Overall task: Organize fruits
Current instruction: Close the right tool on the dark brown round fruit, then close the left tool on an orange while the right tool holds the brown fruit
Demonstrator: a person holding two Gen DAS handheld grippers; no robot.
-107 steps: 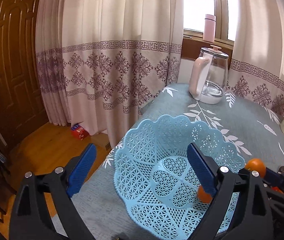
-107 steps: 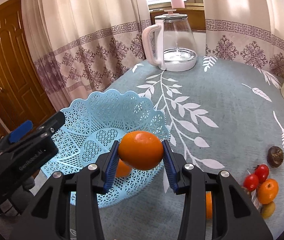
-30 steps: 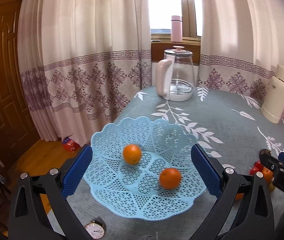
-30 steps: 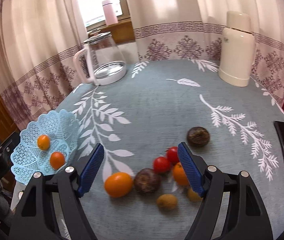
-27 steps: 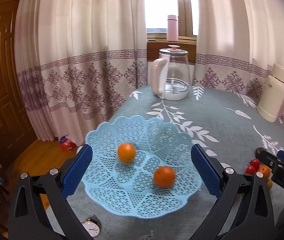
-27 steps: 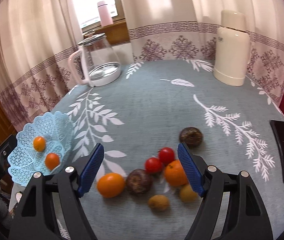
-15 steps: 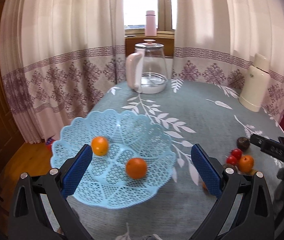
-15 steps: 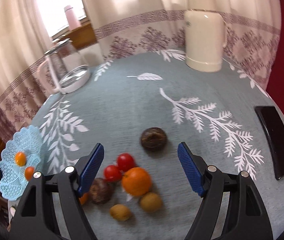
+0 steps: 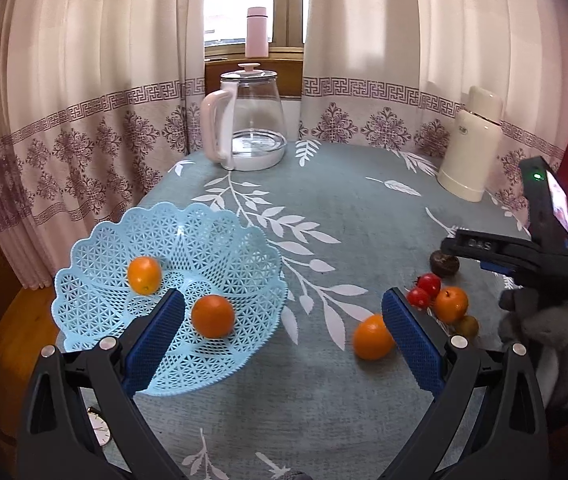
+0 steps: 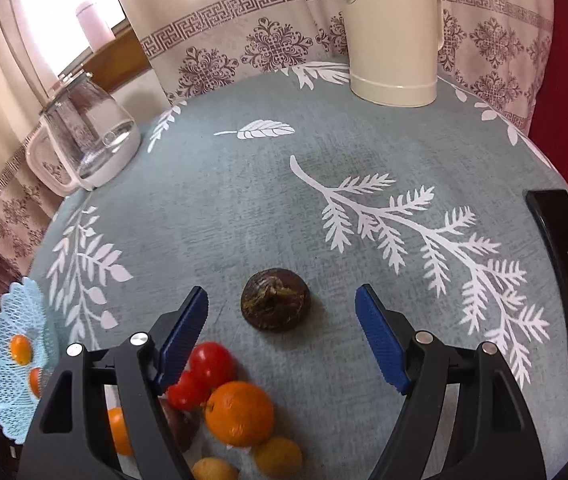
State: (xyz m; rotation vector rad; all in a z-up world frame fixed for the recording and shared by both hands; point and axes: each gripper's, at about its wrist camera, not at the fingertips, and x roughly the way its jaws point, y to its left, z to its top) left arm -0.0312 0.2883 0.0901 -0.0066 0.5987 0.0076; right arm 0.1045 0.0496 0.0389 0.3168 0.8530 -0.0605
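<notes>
Left wrist view: the left gripper (image 9: 281,326) is spread wide and empty. The blue basket (image 9: 95,240) now holds two oranges (image 9: 213,316), the second one delivered seconds ago. A loose orange (image 9: 372,338) lies on the tablecloth (image 9: 344,208).

Right wrist view: the right gripper (image 10: 281,330), released and empty, has moved from the basket to the fruit pile. Its jaws bracket a dark, wrinkled round fruit (image 10: 275,305), likely the next pick. Tomatoes (image 10: 211,364) sit just beside the left jaw.

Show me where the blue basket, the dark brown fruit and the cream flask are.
blue basket (image 9: 95,256), left wrist view, on its bare lattice wall.
dark brown fruit (image 10: 275,306), right wrist view, on its wrinkled top.
cream flask (image 10: 390,32), right wrist view, on the middle of its body.
</notes>
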